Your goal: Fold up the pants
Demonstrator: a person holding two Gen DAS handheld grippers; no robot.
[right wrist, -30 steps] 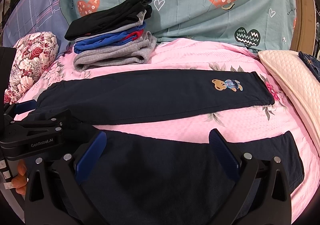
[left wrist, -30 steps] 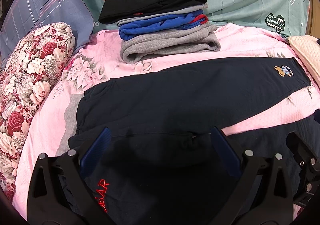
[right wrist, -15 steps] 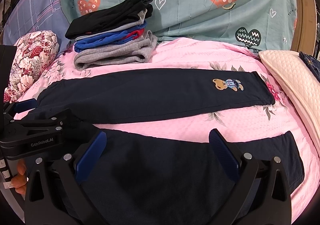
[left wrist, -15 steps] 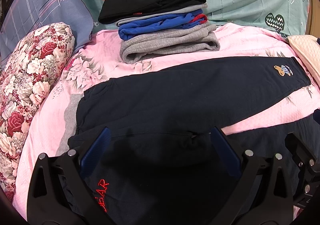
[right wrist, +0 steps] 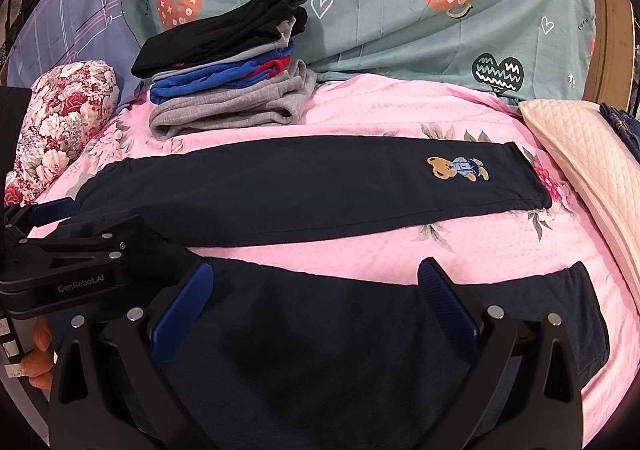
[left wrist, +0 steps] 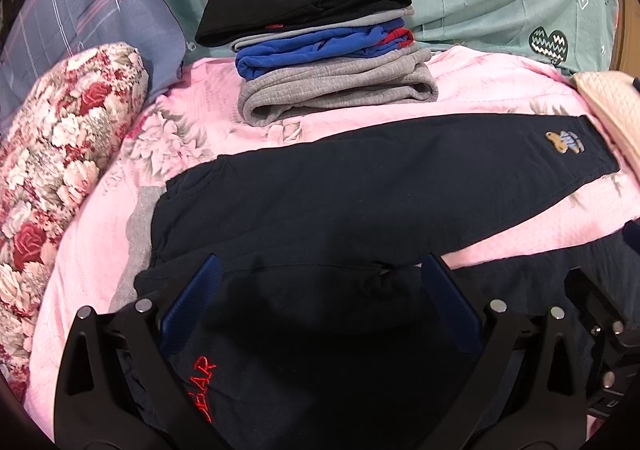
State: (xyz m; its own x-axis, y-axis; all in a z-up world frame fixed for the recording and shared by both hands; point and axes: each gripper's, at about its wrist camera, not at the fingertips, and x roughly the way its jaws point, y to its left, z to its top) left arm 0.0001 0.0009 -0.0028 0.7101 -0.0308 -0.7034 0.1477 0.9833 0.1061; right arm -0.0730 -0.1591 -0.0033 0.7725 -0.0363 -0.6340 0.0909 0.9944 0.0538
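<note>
Meanwhile nothing had shifted: both the left gripper (left wrist: 320, 310) and right gripper (right wrist: 316, 308) hovered spread wide above the unfolded navy pants (right wrist: 304, 185), folding unstarted.

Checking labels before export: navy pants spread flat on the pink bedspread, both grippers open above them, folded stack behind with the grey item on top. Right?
One error: the stack of folded clothes has a black item on top; the grey one is at the bottom, as the right wrist view shows. The rest holds: navy pants lie spread on the pink bedspread, left gripper and right gripper both open above them.
</note>
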